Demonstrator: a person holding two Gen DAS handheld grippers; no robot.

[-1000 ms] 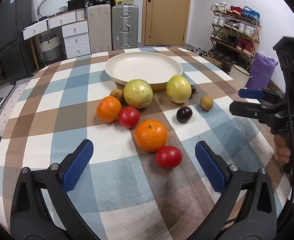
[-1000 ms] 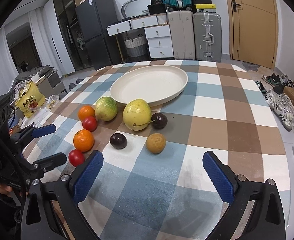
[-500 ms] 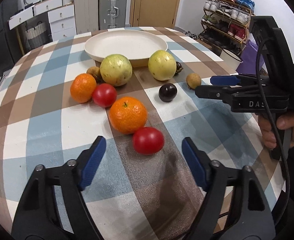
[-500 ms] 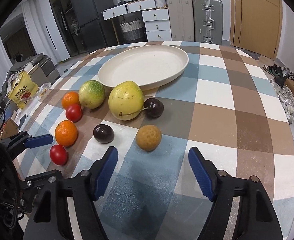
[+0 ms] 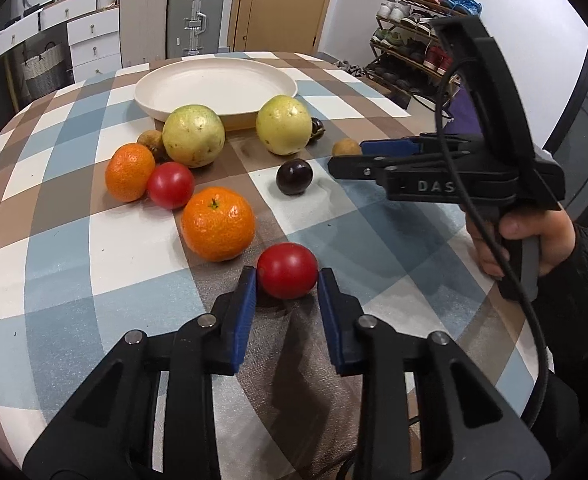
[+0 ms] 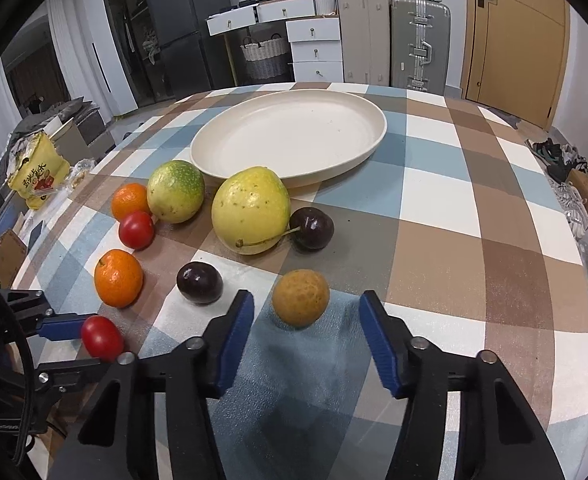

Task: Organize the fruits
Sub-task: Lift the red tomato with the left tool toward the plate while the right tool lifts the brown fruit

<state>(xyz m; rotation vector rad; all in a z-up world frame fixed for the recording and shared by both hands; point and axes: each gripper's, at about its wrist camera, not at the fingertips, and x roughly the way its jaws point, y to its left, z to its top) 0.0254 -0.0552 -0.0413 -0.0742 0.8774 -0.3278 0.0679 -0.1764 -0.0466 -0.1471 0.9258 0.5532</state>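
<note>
Shoes (image 5: pixel 421 24) and right hand (image 5: pixel 521 240) show only leftward.

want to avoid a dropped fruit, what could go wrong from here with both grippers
The left gripper holds the red tomato only at its fingertips, so it might squirt out or bruise. The right gripper, jaws just closing, has not touched the brown fruit, which could roll toward the dark plum.

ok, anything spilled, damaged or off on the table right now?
Nothing stands out. The fruit lies loose on the checked cloth, all of it outside the bare cream plate. No spills or visible damage. The left gripper pinches a red tomato.
</note>
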